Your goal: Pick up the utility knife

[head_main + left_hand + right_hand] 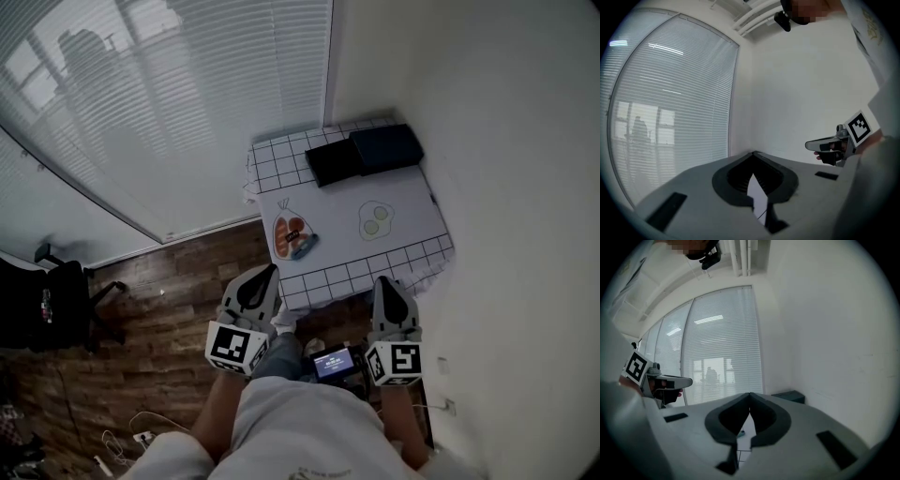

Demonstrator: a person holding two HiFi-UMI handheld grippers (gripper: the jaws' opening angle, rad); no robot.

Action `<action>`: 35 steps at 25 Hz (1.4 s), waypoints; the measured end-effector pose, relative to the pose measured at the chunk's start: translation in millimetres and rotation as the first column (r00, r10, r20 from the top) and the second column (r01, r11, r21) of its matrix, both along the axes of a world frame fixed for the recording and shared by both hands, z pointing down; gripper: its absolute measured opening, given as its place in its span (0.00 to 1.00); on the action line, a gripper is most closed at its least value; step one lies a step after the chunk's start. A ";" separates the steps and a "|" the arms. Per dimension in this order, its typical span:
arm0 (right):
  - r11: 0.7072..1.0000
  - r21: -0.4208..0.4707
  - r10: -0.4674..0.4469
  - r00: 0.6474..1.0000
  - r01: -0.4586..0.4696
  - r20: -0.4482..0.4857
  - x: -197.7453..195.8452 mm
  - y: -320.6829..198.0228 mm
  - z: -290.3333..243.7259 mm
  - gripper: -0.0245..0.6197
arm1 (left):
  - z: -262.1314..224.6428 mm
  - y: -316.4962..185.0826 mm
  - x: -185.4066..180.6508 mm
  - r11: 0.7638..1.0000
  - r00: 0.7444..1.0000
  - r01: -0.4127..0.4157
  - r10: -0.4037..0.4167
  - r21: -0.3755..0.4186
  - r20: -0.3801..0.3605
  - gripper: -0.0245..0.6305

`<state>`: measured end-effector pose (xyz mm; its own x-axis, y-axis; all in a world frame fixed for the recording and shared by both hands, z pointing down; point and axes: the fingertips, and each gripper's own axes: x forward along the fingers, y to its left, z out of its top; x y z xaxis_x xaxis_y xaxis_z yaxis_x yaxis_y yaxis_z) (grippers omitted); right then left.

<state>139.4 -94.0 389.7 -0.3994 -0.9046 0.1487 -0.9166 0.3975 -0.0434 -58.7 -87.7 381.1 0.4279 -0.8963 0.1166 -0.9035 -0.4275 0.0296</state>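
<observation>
A small table (pixel 412 211) with a white checked cloth stands ahead of me against the wall. On its left part lies an orange and blue item (pixel 293 236), which looks like the utility knife lying on a clear bag. My left gripper (pixel 270 272) hangs short of the table's near edge, its jaws shut and empty. My right gripper (pixel 382 281) is level with it on the right, also shut with nothing held. In the left gripper view the left gripper's (pixel 753 153) jaw tips meet. In the right gripper view the right gripper's (pixel 750 393) tips meet too.
Two black boxes (pixel 364 154) sit at the table's far end, and a pale green item (pixel 375 221) lies mid-right. A white wall runs along the right, blinds (pixel 187 94) along the far left. A black chair (pixel 56 300) and cables stand on the wooden floor at left.
</observation>
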 end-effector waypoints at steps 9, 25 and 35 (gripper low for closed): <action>0.999 -0.040 0.020 0.999 -0.021 -0.032 2.2 -26.8 14.7 0.05 | 29.7 -38.8 -3.2 0.998 0.999 -0.020 0.022 -0.066 0.027 0.05; 0.988 -0.146 0.043 0.997 -0.051 -0.062 1.1 -51.4 69.2 0.05 | 91.9 -66.8 -2.0 0.979 0.993 -0.072 0.087 -0.188 0.074 0.05; 0.976 -0.217 0.023 0.997 -0.038 -0.072 -8.3 -51.9 108.6 0.05 | 130.0 -73.8 0.1 0.964 0.988 -0.101 0.127 -0.245 0.091 0.05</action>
